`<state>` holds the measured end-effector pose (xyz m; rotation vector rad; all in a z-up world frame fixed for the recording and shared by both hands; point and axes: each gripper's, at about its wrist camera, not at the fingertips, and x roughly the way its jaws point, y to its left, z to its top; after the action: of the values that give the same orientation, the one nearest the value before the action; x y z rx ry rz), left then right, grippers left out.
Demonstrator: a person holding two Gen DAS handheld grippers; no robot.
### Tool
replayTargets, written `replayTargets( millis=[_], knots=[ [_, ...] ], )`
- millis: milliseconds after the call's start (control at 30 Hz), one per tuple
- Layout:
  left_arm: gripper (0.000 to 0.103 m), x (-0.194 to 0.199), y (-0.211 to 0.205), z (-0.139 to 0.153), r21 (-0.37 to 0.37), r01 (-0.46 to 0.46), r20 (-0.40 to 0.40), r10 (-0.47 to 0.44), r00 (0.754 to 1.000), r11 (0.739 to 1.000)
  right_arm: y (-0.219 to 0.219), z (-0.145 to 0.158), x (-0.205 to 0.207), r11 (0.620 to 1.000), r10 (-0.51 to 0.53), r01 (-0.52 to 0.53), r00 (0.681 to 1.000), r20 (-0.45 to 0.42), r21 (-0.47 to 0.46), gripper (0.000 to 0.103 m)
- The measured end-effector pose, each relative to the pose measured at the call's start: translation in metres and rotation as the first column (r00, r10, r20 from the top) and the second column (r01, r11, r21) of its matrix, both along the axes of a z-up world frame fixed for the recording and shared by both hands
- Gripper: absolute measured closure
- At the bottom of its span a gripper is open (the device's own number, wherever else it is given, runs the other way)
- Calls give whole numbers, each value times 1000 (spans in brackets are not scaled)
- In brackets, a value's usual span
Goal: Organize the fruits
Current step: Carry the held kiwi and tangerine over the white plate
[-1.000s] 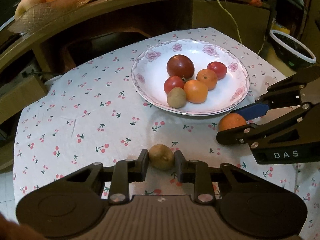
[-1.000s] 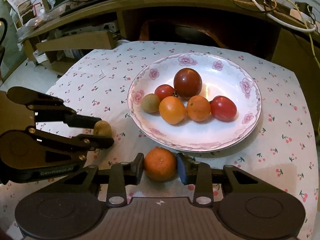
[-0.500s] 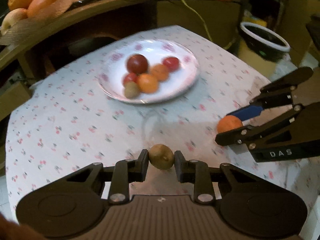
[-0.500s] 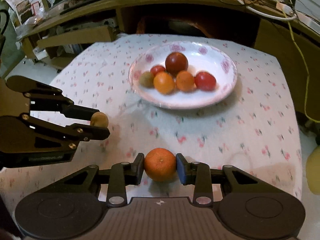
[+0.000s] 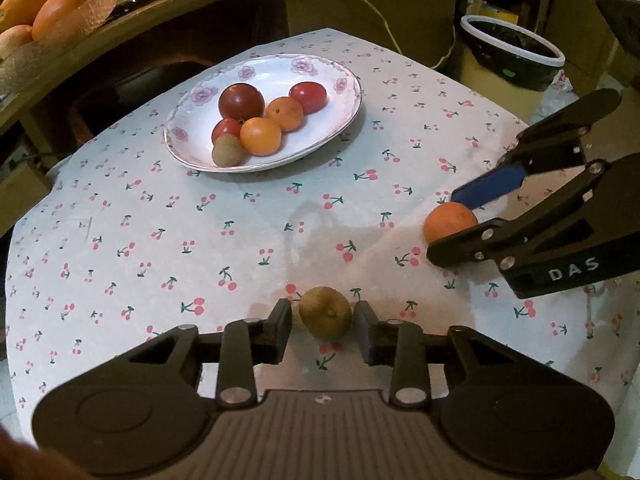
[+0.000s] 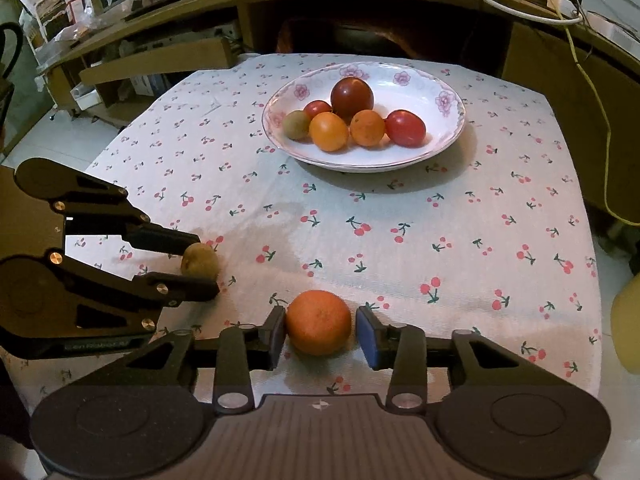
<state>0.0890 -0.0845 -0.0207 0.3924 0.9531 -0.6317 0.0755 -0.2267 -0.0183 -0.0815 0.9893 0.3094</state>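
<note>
Kiwi point(image 5: 325, 317) loose between spread left gripper point(image 5: 323, 330) jaws | orange point(image 6: 318, 327) likewise, right gripper point(image 6: 321, 336) | both near table's front edge, plate point(image 6: 450, 136) far side

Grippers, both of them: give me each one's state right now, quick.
Left gripper: open, fingers apart on either side of the kiwi, not gripping it.
Right gripper: open around the orange, a gap beside the blue finger.
</note>
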Motion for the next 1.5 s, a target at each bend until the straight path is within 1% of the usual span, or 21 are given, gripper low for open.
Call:
replayTargets(
  millis=[33, 167, 333, 400, 433, 500, 533, 667, 800, 933, 1200, 1500],
  knots=[
    [60, 0, 0, 0, 1, 0, 3, 0, 1000, 1000, -1, 1, 0, 1000, 0, 0, 1000, 7, -1, 53],
    [59, 1, 1, 0, -4, -5, 1, 5, 1000, 1000, -2, 1, 0, 1000, 1, -1, 1000, 6, 5, 53],
    [60, 2, 1, -1, -15, -10, 1, 10, 1000, 1000, 3, 1, -2, 1000, 29, -29, 1000, -3, 6, 53],
    [60, 2, 1, -1, -21, -16, -3, 16, 1000, 1000, 4, 0, -3, 999, 32, -32, 999, -9, 3, 55],
    [64, 3, 2, -1, -26, -20, -8, 20, 1000, 999, 4, -1, -4, 999, 32, -32, 999, -14, -2, 56],
    [69, 3, 1, -1, -30, -19, -19, 19, 1000, 999, 4, -1, -4, 999, 32, -32, 999, -12, -7, 62],
    [69, 1, 0, 0, -22, -16, -15, 16, 1000, 1000, 4, -1, -3, 999, 31, -31, 999, -13, -7, 66],
    [70, 0, -2, 0, -17, -10, -12, 10, 1000, 1000, 4, 0, -3, 999, 33, -33, 999, -17, -14, 68],
    [70, 3, -4, 7, -37, -10, -1, 10, 1000, 999, 4, 2, -1, 1000, 26, -26, 1000, -15, -6, 69],
    [70, 12, -6, 16, -67, -20, 17, 21, 1000, 998, 3, 14, 6, 1000, 11, -12, 1000, 21, 17, 69],
    [70, 37, -10, 31, -93, -53, 63, 59, 996, 994, 2, 30, 29, 999, -16, 13, 997, 80, 38, 69],
    [70, 66, -16, 41, -101, -87, 107, 98, 989, 991, -2, 43, 58, 997, -60, 52, 990, 130, 59, 69]
  ],
)
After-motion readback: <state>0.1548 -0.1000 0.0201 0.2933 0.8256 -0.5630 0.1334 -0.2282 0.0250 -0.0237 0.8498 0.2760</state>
